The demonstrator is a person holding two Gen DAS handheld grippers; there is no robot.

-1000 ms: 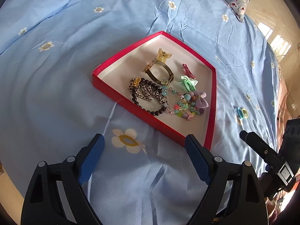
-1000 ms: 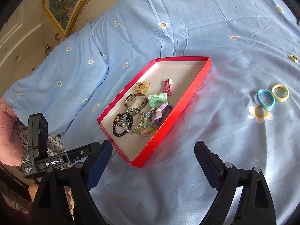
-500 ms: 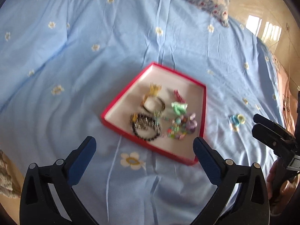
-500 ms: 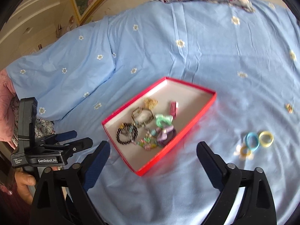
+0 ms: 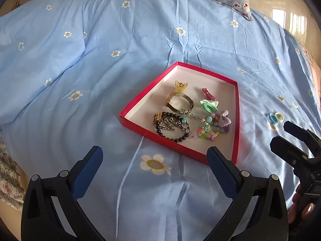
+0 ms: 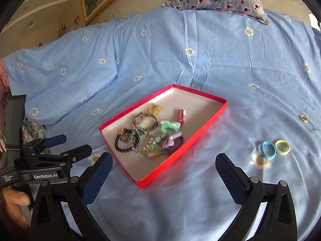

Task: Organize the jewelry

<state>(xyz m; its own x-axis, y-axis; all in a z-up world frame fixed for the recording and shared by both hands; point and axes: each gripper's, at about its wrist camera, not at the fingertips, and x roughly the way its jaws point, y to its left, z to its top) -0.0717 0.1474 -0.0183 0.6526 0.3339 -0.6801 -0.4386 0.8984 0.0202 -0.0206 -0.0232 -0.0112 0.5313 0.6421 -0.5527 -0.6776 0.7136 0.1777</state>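
A: Right wrist view: right gripper (image 6: 162,164) spread wide, empty, hovering over blue bedsheet (image 6: 200,210) short of red tray (image 6: 208,128). Left gripper (image 5: 154,156) likewise spread, empty, near tray's front edge.

B: Loose items?

A: Blue hair tie (image 6: 267,149), yellow hair tie (image 6: 282,147), small orange ring (image 6: 261,160) clustered on sheet, right of tray, well apart from it. Small gold piece (image 6: 304,118) farther back, alone; too small to identify.

B: Tray contents?

A: Gold watch (image 5: 179,100), black bead bracelet (image 5: 170,126), pastel bead strand (image 5: 202,132), green bow (image 5: 209,104), purple bow (image 5: 223,120), pink clip (image 5: 208,94). Heaped, probably tangled.

B: Handling?

A: Hair ties look light, soft, elastic. Likely to fold flat under a pinch, not slip. Best to pinch across one band at rim, not both together. Orange ring touching blue tie, so risk of dragging it. Soft bedding gives underfoot; press down slightly to get pads under band.

B: Gold piece?

A: Looks hard, tiny, likely slippery. Leave last, pinch squarely.
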